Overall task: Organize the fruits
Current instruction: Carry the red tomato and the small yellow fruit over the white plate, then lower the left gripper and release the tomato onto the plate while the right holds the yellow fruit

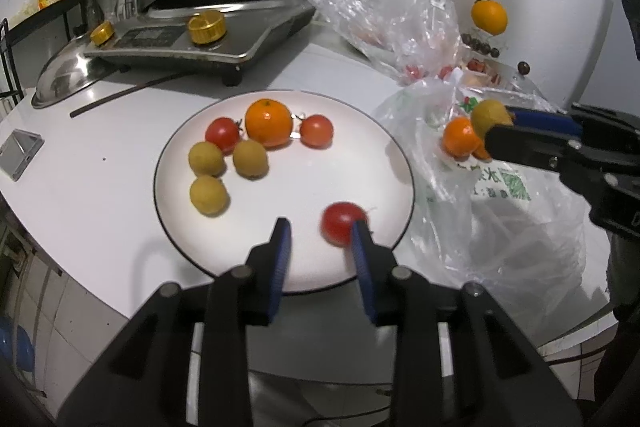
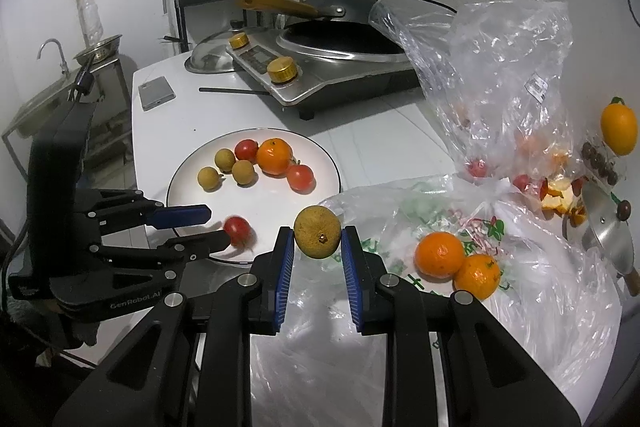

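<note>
**A tomato loose on the rim, a longan waiting its turn**

The left gripper [image 1: 320,231] hangs low over the near edge of the white plate [image 1: 280,267], its jaws parted with nothing pressed between them. A small red tomato [image 1: 343,228] lies on the plate right at the inner face of the right-hand finger; it looks blurred, so I would judge it is rolling loose. It sits at about five o'clock on the plate, close to the rim.

The right gripper [image 2: 317,241] is clamped on a brownish longan [image 2: 317,231], held clear above the printed plastic bag [image 2: 400,211], which lies at three o'clock from the plate. Two oranges [image 2: 440,253] rest on that bag, touching each other.

Up at twelve o'clock on the plate the sorted fruit is gathered: an orange [image 1: 268,121] with a tomato on each side, and three longans [image 1: 250,159] just below at ten o'clock.

What worries me is the loose tomato. So near the rim, with a finger beside it, one nudge as that gripper pulls away could send it off the plate and onto the counter. The longan is round and hard, pinched only at its sides; a jolt on the way over could squirt it out, and dropped from any height it could knock the resting fruit apart. The two grippers are also near each other at the plate's near edge, so a hasty crossing risks a bump.
</note>
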